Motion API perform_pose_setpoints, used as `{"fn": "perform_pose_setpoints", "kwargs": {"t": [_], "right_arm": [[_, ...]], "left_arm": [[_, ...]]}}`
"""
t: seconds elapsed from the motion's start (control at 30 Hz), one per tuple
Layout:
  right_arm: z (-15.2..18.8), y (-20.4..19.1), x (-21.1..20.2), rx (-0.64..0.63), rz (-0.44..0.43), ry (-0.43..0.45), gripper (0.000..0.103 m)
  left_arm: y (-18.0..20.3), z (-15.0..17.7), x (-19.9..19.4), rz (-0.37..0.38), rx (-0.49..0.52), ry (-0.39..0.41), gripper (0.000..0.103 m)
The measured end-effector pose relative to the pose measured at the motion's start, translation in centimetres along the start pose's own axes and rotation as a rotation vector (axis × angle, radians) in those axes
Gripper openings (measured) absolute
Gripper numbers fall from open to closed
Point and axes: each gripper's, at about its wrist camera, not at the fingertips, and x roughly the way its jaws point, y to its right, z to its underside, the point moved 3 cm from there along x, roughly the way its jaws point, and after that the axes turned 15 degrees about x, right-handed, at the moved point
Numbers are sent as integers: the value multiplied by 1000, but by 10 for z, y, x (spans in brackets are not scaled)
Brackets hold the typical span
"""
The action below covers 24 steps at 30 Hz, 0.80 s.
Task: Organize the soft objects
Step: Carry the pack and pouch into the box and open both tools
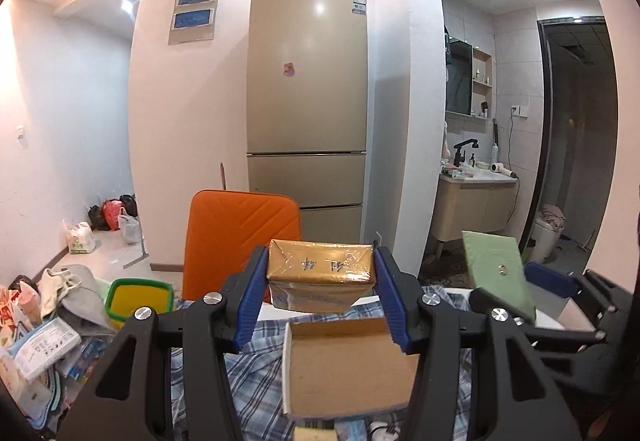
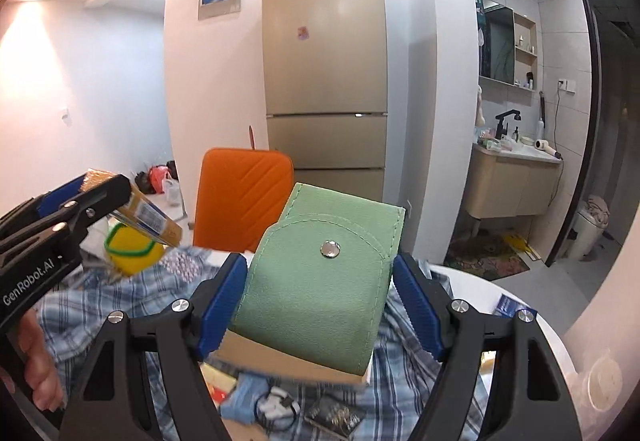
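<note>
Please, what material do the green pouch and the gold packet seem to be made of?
Green pouch: probably faux suede or soft leatherette, with a matte, slightly fuzzy surface, stitched flap edges and a metal snap. Gold packet: likely a cardboard or paper pack under clear plastic wrap; the film looks glossy, with shiny folded seams at the ends. The contents cannot be seen.

both wrist views face fridge (image 1: 306,97) (image 2: 324,61), close over table; shared orange chair (image 1: 240,237) (image 2: 244,197).

Glossy film-wrapped gold box (image 1: 321,269); matt suede-like green pouch (image 2: 320,281).
</note>
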Motion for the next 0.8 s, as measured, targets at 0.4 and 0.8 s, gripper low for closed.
{"fn": "perform_pose_setpoints", "kwargs": {"t": [0.4, 0.8], "right_arm": [[4, 6, 61, 24, 29, -53, 78], [52, 21, 139, -4, 87, -164, 78]], "left_arm": [[7, 11, 58, -19, 20, -133, 51], [22, 78, 141, 10, 46, -376, 51]]}}
